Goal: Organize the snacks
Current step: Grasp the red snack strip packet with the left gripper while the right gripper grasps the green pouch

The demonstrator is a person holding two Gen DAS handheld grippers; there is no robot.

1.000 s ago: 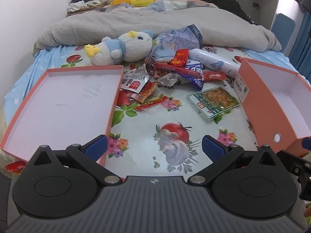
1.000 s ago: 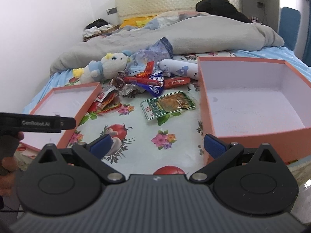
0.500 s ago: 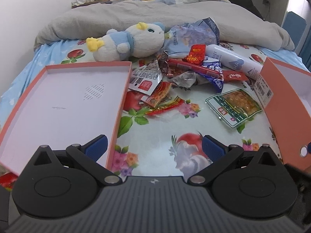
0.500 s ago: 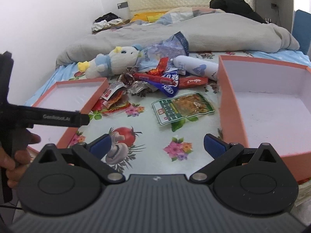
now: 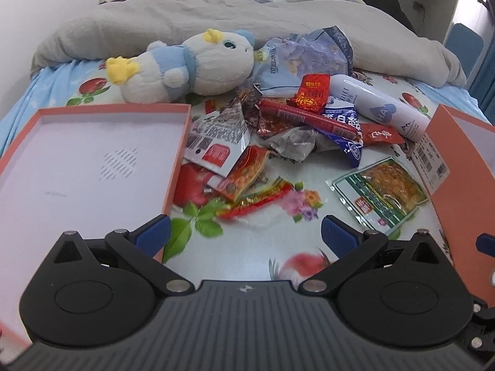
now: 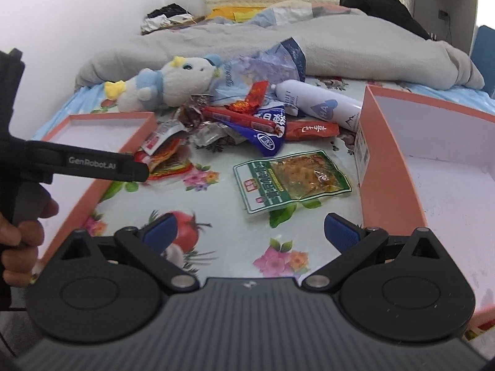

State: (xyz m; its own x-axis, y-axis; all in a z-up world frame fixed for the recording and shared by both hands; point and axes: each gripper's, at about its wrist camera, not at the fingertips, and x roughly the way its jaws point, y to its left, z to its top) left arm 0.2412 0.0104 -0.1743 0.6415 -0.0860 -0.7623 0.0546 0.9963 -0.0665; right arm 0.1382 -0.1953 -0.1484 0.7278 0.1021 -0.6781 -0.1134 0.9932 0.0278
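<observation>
The green snack packet (image 6: 292, 182) lies ahead of the right gripper (image 6: 250, 232) — nearer than the left gripper (image 5: 246, 232). Its long axis runs crosswise. Both jaws are held apart, empty.

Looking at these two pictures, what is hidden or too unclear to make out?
- Deep box: left view, cut off by the right edge.
- Shallow lid: right view, partly behind the other tool.
- Snack pile: lower packets covered by upper ones.
- Packet lettering: too small to read, both views.
</observation>
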